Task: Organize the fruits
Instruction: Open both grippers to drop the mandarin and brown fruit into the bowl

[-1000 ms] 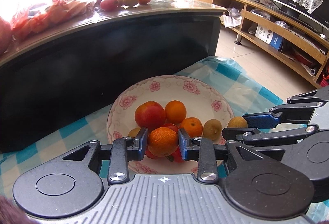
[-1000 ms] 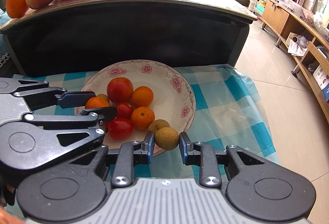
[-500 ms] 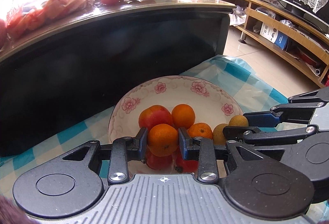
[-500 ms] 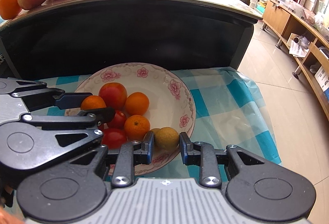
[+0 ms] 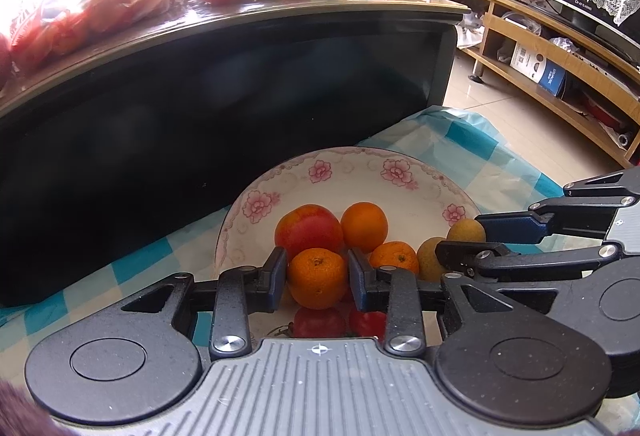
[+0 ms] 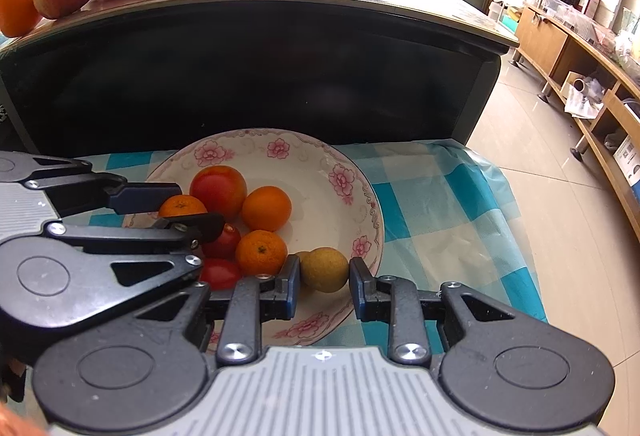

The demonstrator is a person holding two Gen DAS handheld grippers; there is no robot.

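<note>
Both tools have risen above the floral plate (image 6: 362,196). Left tool (image 5: 318,278) clamps a mandarin (image 5: 317,277); right tool (image 6: 323,288) loosely brackets a yellow-green fruit (image 6: 324,269), grip uncertain

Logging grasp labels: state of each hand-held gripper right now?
Left hand-held gripper: shut on a mandarin.
Right hand-held gripper: shut on a yellow-brown round fruit, over the floral plate.

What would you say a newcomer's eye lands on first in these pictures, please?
Probably the floral-rimmed white bowl of fruit on the blue checked cloth, with both tools over it. The left tool clamps a small orange mandarin; the right tool brackets a round yellow-brown fruit at the bowl's near right edge.
</note>
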